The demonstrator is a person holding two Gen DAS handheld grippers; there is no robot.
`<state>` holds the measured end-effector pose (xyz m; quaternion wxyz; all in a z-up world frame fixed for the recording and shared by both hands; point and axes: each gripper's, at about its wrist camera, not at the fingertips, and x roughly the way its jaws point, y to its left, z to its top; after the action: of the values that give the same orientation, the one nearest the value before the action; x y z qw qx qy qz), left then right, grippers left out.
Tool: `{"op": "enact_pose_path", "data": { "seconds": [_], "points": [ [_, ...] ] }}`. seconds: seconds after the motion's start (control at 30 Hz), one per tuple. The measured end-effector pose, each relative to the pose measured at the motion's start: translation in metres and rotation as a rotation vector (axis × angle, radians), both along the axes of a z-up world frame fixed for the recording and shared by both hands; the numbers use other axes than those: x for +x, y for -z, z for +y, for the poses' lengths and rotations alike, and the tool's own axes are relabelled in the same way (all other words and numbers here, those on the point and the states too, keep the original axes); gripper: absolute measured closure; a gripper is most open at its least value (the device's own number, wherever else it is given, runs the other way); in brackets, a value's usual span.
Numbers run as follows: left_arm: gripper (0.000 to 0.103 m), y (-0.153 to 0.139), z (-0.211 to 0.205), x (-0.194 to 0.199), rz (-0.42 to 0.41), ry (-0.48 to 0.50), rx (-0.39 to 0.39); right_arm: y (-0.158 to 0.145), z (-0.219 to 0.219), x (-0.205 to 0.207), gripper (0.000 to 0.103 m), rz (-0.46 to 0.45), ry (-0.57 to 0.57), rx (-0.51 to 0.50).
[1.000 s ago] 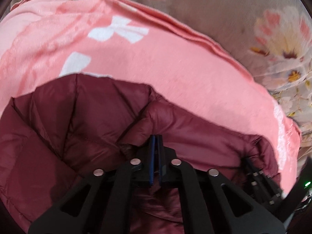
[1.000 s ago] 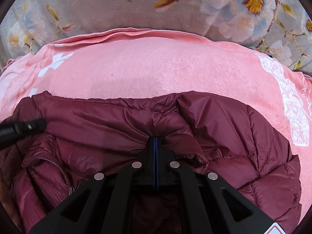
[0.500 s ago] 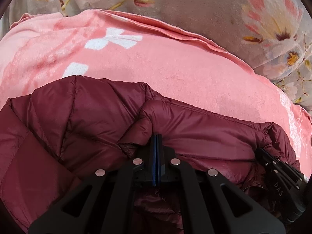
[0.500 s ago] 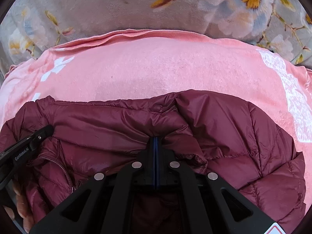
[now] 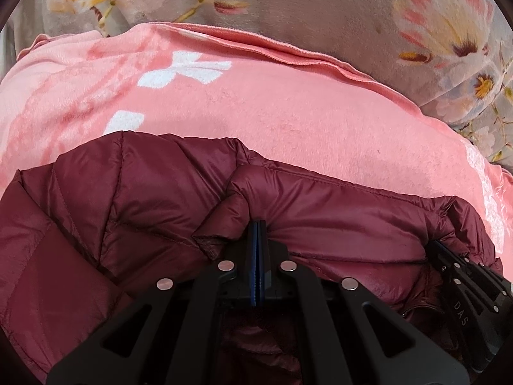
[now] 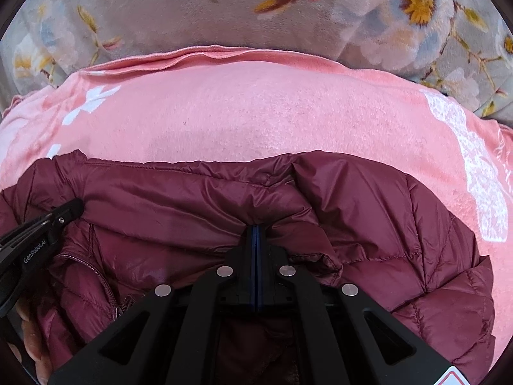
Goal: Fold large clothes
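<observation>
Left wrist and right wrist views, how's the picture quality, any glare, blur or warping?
Left wrist view: strong fisheye bending with dark corners; soft sheen on the maroon jacket, the pink blanket evenly lit, edges slightly soft. Right wrist view: same barrel warp; a shadow falls on the blanket just beyond the jacket's edge, and the floral cover looks a little blurred.

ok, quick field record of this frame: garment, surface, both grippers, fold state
garment: maroon quilted puffer jacket, zipper visible in the right wrist view
surface: pink plush blanket lying on a grey floral cover
left gripper: shut on a bunched fold of the jacket
right gripper: shut on the jacket's far edge
spacing: both grippers pinch along the same jacket edge, side by side
fold state: jacket bunched, no neat fold yet
</observation>
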<state>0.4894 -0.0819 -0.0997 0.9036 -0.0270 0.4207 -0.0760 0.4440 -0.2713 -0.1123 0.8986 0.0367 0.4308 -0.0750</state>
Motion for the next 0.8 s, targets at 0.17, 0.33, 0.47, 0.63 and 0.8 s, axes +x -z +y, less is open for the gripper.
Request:
{"op": "enact_pose_path", "data": {
  "seconds": [0.17,0.33,0.47,0.63,0.8],
  "points": [
    [0.103,-0.002,-0.013,-0.004,-0.016,-0.004,0.112,-0.008,-0.01,-0.012,0.103,-0.008,-0.008,0.066],
    [0.058,-0.032,0.003,-0.054,0.017,0.003,0.123,-0.054,-0.036,-0.104,0.084,-0.045,0.005,0.223],
    [0.046,-0.065,0.057,-0.138,0.009,0.067,0.028,-0.079,-0.053,-0.219,0.066,-0.052,-0.049,0.148],
    [0.03,-0.067,0.15,-0.241,0.1,0.074,-0.067,-0.084,-0.086,-0.372,0.043,-0.056,-0.034,0.175],
    [0.025,-0.039,0.232,-0.313,0.183,-0.021,-0.183,-0.049,-0.104,-0.464,0.04,0.008,0.069,0.293]
  ]
}}
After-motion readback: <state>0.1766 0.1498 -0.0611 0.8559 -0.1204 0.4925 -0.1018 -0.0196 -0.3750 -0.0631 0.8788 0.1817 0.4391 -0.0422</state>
